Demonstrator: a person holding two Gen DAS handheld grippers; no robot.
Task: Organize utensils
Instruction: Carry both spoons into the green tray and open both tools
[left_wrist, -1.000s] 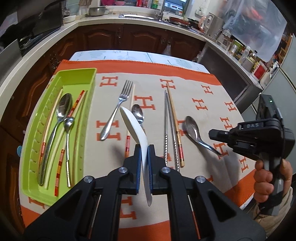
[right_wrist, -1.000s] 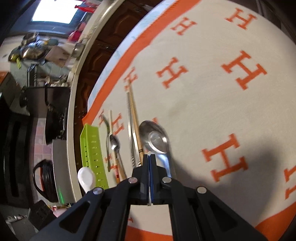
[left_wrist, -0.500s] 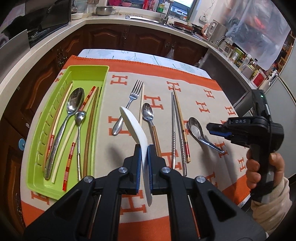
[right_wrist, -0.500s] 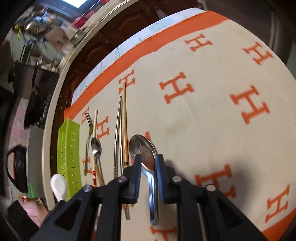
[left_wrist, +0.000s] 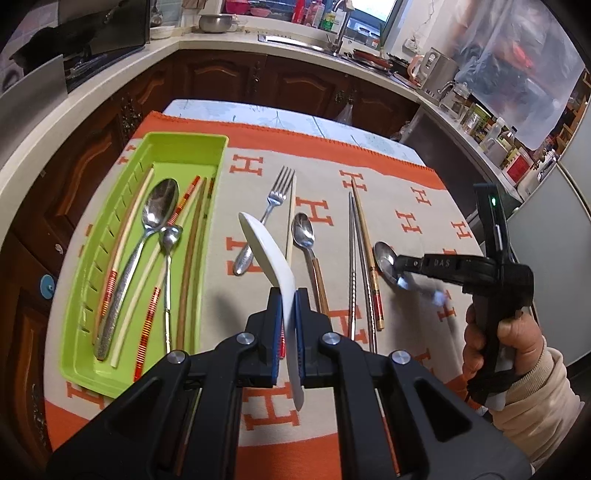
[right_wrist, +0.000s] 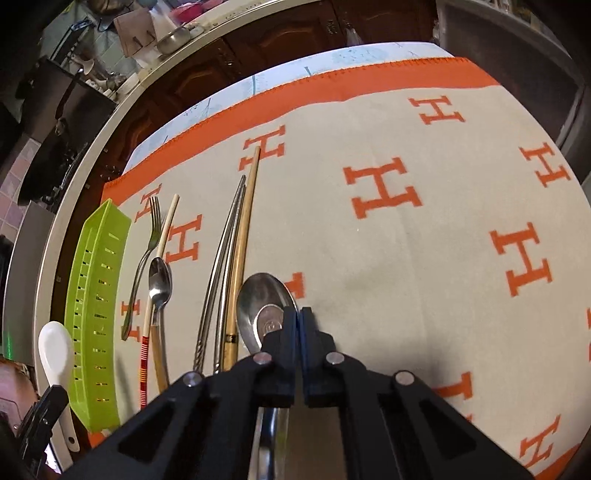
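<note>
My left gripper (left_wrist: 288, 295) is shut on a white ceramic spoon (left_wrist: 266, 251), held tilted in the air above the orange-and-beige cloth, right of the green tray (left_wrist: 184, 138). The tray holds two metal spoons and several chopsticks. My right gripper (right_wrist: 298, 314) is down at the cloth, shut on the neck of a metal spoon (right_wrist: 258, 295), whose handle runs back under the fingers. In the left wrist view, that right gripper (left_wrist: 400, 266) sits on the same metal spoon (left_wrist: 384, 254). The white spoon (right_wrist: 55, 347) and the tray (right_wrist: 96, 277) show at far left in the right wrist view.
On the cloth between tray and metal spoon lie a fork (left_wrist: 275, 206), a pale chopstick (left_wrist: 291, 221), a wood-handled spoon (left_wrist: 304, 232), metal chopsticks (left_wrist: 352, 258) and a wooden chopstick (left_wrist: 364, 229). A person's hand (left_wrist: 517, 339) holds the right gripper. Kitchen counters ring the table.
My right gripper opened over the metal spoon, then shut on its neck. My left gripper, still holding the white spoon, has drawn back and up a little.
</note>
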